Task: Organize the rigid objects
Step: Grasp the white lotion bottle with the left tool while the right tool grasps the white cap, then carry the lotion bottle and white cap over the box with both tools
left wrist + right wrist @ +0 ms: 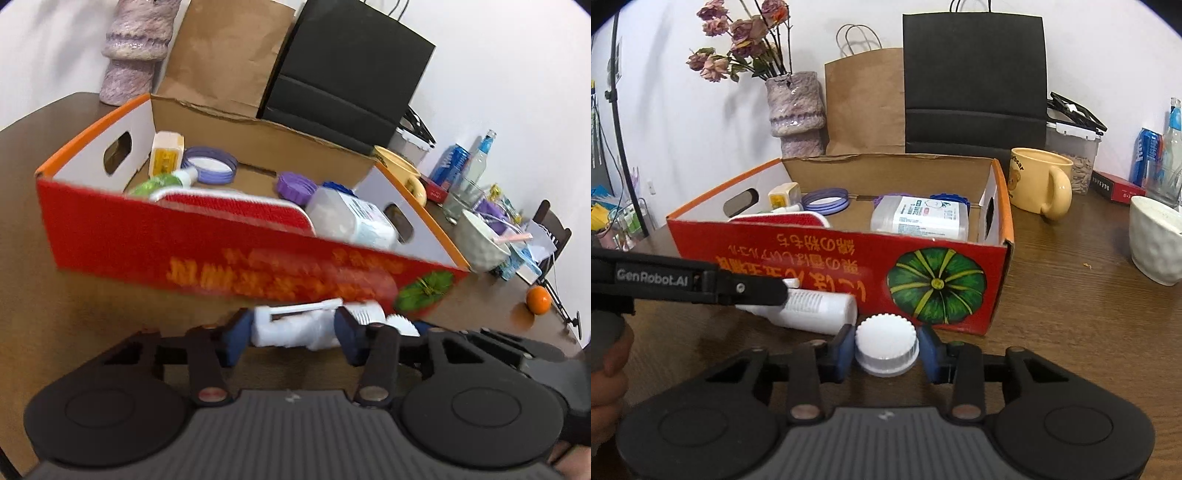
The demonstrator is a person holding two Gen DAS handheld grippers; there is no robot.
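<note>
Lying before the red cardboard box [842, 273], a white plastic bottle [295, 326] is clamped by the left tool [291, 338]; its ribbed white cap [886, 345] is gripped by the right tool [886, 350].

Behind the box we count, against the white wall: a mottled purple vase [796, 110] holding dried roses [738, 37], a brown paper bag [864, 103], and a black paper bag [975, 85], side by side. To the right on the wooden table [1071, 314] we list a yellow bear mug [1039, 181], a white bowl [1156, 240], a red flat box [1119, 188] and a blue can [1145, 155]. Farther off, an orange [539, 300].
</note>
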